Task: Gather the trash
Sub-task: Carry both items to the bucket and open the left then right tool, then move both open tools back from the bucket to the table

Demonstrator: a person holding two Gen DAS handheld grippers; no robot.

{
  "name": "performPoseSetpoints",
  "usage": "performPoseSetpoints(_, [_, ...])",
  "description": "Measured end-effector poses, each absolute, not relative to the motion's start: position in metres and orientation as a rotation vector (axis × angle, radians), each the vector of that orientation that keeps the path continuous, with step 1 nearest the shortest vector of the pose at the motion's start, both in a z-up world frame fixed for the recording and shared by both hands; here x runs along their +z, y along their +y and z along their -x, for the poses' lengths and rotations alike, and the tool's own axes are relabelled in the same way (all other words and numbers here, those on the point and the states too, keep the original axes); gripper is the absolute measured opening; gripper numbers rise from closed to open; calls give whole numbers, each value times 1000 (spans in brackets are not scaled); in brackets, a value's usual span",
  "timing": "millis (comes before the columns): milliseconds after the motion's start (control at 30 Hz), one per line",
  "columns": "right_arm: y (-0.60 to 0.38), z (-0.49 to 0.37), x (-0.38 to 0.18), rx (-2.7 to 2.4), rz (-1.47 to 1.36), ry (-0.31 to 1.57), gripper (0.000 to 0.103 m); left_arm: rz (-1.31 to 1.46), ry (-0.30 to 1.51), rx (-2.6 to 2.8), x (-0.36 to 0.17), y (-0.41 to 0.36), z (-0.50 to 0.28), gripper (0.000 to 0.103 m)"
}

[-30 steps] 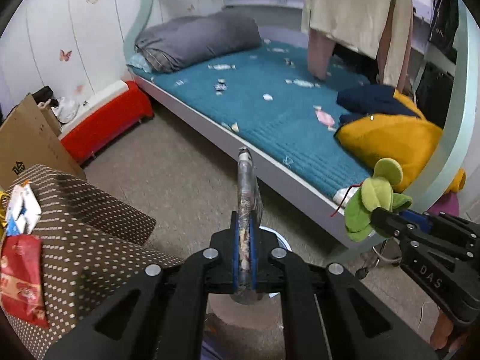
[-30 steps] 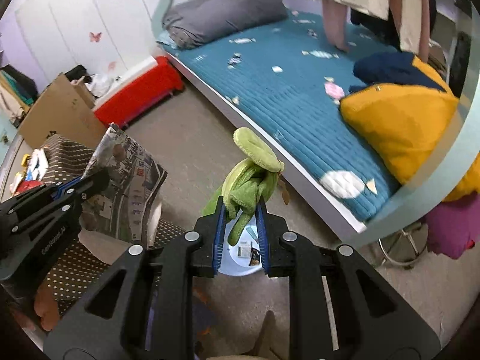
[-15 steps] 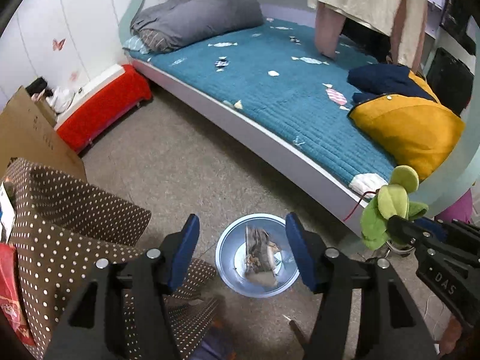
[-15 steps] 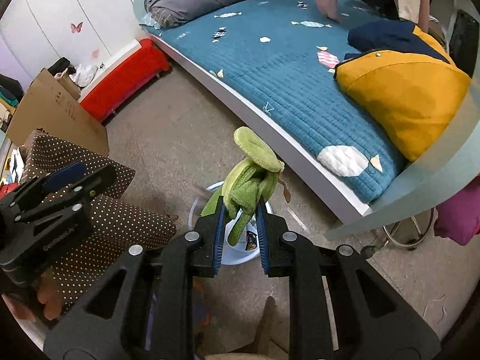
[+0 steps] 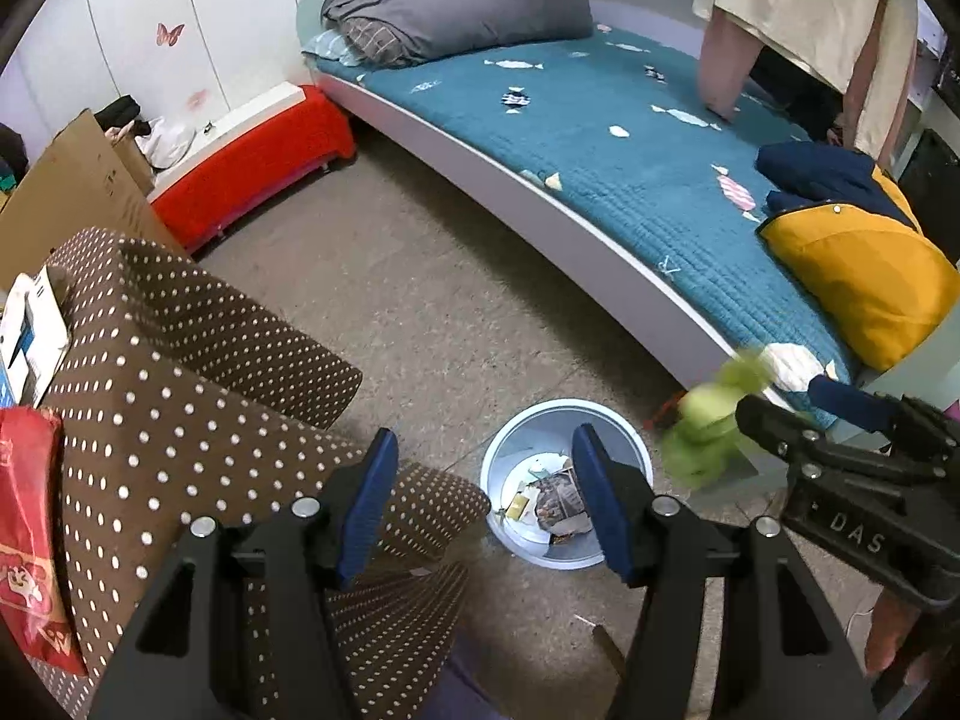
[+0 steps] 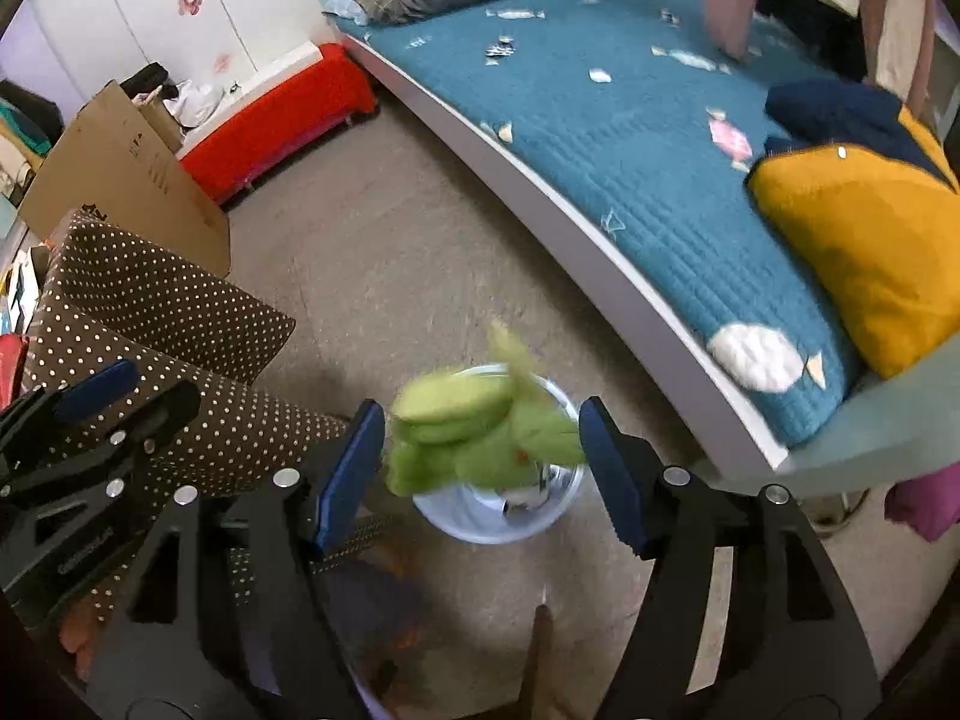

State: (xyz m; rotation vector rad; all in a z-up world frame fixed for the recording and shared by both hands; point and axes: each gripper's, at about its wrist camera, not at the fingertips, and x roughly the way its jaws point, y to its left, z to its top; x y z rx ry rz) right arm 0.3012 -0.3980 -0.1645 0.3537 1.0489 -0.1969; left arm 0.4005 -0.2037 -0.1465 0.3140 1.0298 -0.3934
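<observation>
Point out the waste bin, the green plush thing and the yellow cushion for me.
waste bin [image 5: 510, 441]: left wrist view, on the bare inner wall at its left rim.
green plush thing [image 6: 474, 438]: right wrist view, on its blurred middle, above the bin.
yellow cushion [image 6: 858, 258]: right wrist view, on its broad yellow face.

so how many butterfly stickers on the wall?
1 clear: a pink butterfly sticker on the white wall panels left of the bed. A fainter pinkish mark lower down may be another.

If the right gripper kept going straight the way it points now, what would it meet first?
Most likely the green plush toy, blurred and loose between the open jaws of the right gripper, then the bin under it; depth is unclear.
</observation>
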Motion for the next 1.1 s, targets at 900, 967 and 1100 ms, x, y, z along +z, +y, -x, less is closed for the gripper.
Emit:
performPoseSetpoints(900, [-381, -239, -131, -234, -369, 990, 73, -314, 935, -395, -108, -182, -354, 68])
performPoseSetpoints(967, [-379, -236, -125, -233, -369, 971, 74, -313, 916, -390, -100, -180, -350, 69])
performPoseSetpoints(1100, [-371, -230, -109, -220, -369, 932, 79, -301, 880, -386, -83, -172, -339, 70])
